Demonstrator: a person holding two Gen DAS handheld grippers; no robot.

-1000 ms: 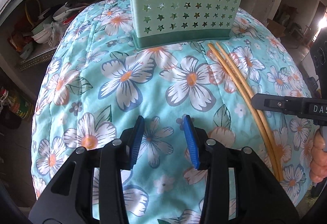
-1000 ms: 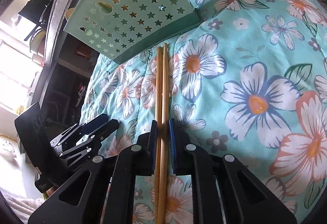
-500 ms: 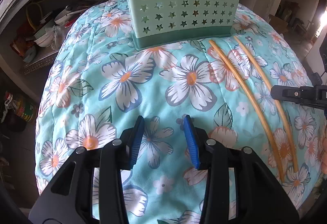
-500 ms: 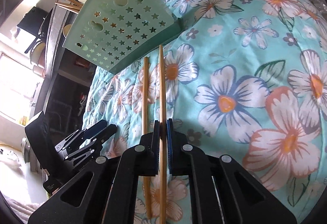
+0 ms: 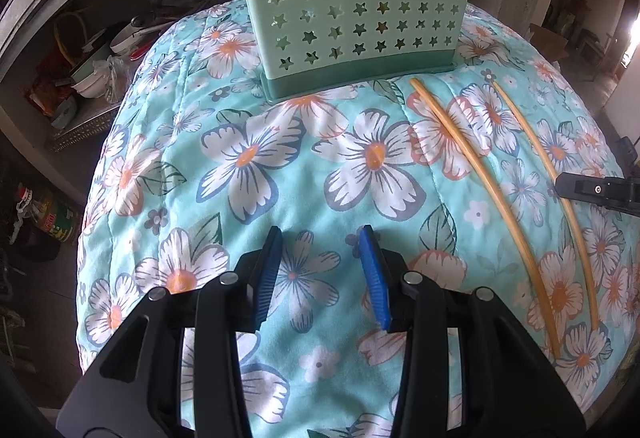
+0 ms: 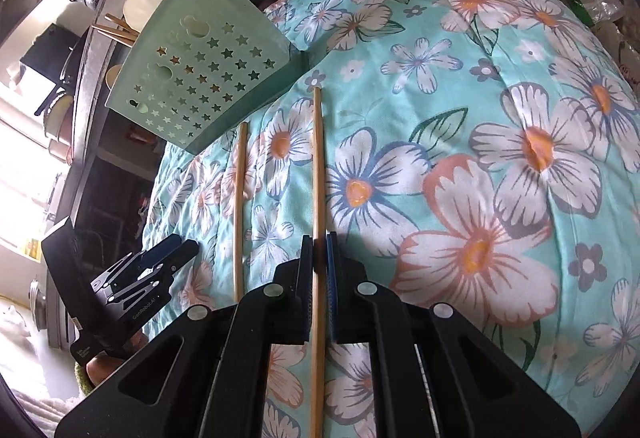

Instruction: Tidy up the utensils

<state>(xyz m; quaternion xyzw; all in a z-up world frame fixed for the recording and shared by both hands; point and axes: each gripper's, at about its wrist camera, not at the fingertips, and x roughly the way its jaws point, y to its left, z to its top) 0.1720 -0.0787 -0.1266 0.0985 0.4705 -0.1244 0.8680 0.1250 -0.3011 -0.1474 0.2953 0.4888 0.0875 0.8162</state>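
Observation:
A green utensil basket [image 5: 356,10] with star holes stands at the far side of the floral cloth; it also shows in the right wrist view [image 6: 200,78]. Two wooden chopsticks lie to its right. My right gripper [image 6: 319,254] is shut on one chopstick [image 6: 318,158], which runs between its pads. The other chopstick [image 6: 239,206] lies on the cloth to the left, apart. In the left wrist view the free chopstick [image 5: 476,174] and the held chopstick [image 5: 532,142] are spread apart. My left gripper [image 5: 320,270] is open and empty above the cloth.
The floral cloth [image 5: 248,158] covers a rounded surface that drops off at the sides. Shelves with bowls and clutter [image 5: 92,78] lie at the left. My left gripper shows at the left of the right wrist view [image 6: 160,262].
My right gripper closed on one chopstick and moved it right, away from the other; the pair lay side by side before. The left gripper stayed put.

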